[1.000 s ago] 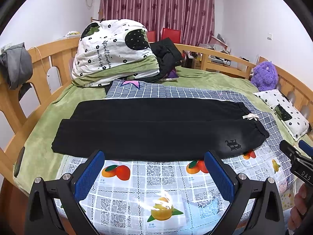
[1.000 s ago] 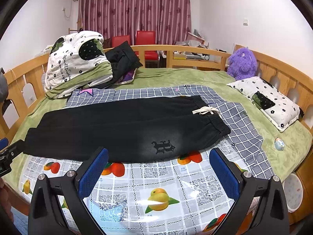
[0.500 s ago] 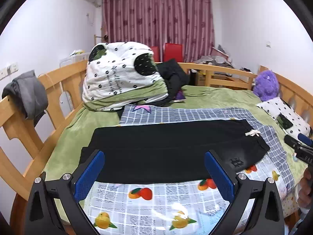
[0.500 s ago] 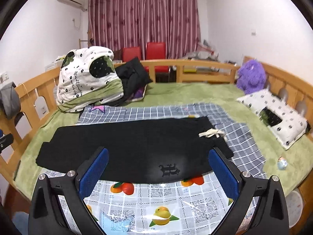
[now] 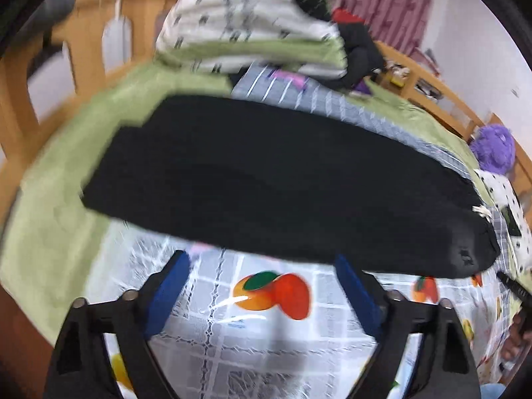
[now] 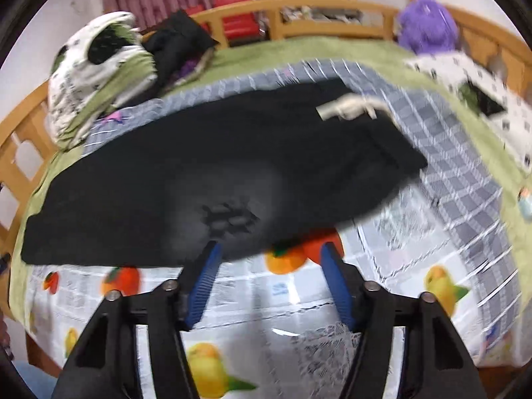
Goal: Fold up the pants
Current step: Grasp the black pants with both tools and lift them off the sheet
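Black pants lie flat across the bed, legs one on the other, waistband and white drawstring at the right end. My left gripper hovers at the near edge of the legs, its jaws closing, only the fruit-print sheet showing between the blue pads. My right gripper sits at the near edge of the pants just below the dark logo; its jaws are closing too. The pants' hem and an orange print show in the gap, with no pad pressing on cloth. Both views are blurred.
A folded white-and-green quilt and dark clothes are piled at the back left. A purple plush toy and a spotted pillow lie at the right. Wooden rails ring the bed. The other hand's fingers show at the right edge.
Both grippers have dropped down and forward to the near edge of the pants, and the jaws of both have narrowed, the right more than the left.
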Tool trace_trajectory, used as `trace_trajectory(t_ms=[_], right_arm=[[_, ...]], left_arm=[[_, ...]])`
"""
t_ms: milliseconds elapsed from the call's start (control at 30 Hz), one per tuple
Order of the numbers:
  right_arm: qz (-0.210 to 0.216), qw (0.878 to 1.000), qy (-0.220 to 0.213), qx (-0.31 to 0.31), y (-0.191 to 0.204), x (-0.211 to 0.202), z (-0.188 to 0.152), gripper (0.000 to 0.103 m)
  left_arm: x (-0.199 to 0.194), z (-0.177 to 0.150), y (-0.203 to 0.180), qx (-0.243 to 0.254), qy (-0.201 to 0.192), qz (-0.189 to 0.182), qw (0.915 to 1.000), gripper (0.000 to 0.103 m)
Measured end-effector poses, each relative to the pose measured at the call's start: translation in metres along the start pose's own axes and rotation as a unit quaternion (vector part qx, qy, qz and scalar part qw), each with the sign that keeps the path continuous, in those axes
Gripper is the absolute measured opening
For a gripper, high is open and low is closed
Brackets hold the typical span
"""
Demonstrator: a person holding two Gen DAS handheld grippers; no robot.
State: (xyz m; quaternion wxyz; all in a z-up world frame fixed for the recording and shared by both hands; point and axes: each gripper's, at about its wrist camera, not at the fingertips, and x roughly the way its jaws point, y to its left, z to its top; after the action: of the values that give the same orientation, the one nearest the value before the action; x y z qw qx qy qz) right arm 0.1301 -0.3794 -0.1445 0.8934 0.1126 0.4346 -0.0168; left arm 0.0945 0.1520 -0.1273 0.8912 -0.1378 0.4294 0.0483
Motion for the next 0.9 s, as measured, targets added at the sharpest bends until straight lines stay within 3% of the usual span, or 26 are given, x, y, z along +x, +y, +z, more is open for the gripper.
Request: trace_trajectory(t_ms=[167, 300, 400, 467, 500, 567, 667, 767, 900], right_arm=[[0.032, 0.997, 0.01, 0.076, -0.042, 0.036, -0.013, 0.057], [0.068, 0.989, 0.002, 0.133, -0.065, 0.056, -0.009, 0.058], [0.1, 0.978, 0.004, 0.184, -0.075, 0.075, 0.0, 0.059], [0.108, 0.973, -0.009, 0.206, -0.078, 0.085, 0.008, 0.049], [0.103, 0.972, -0.007, 0.21, -0.077, 0.089, 0.012, 0.033], [0.095, 0.972, -0.01, 0.214, -0.077, 0.092, 0.022, 0.021], [0.112, 0.973, -0.04, 0.199, -0.069, 0.072, 0.039, 0.018], [0.107, 0.981, -0.072, 0.147, -0.049, 0.048, 0.068, 0.018], [0.112, 0.983, -0.097, 0.11, -0.028, 0.04, 0.125, 0.017]], left_arm=[[0.046, -0.013, 0.03, -0.08, 0.013, -0.032, 0.9962, 0.079], [0.071, -0.017, 0.047, -0.16, 0.001, -0.072, 0.9844, 0.079], [0.077, -0.015, 0.051, -0.196, -0.022, -0.077, 0.9773, 0.078], [0.083, -0.01, 0.055, -0.22, -0.03, -0.067, 0.9727, 0.065], [0.085, -0.007, 0.055, -0.223, -0.027, -0.062, 0.9723, 0.058], [0.087, 0.001, 0.057, -0.212, -0.022, -0.037, 0.9764, 0.004], [0.076, 0.019, 0.057, -0.186, -0.033, -0.058, 0.9803, 0.007], [0.056, 0.052, 0.044, -0.138, -0.076, -0.058, 0.9858, 0.007], [0.047, 0.108, 0.02, -0.089, -0.128, -0.062, 0.9858, 0.007]])
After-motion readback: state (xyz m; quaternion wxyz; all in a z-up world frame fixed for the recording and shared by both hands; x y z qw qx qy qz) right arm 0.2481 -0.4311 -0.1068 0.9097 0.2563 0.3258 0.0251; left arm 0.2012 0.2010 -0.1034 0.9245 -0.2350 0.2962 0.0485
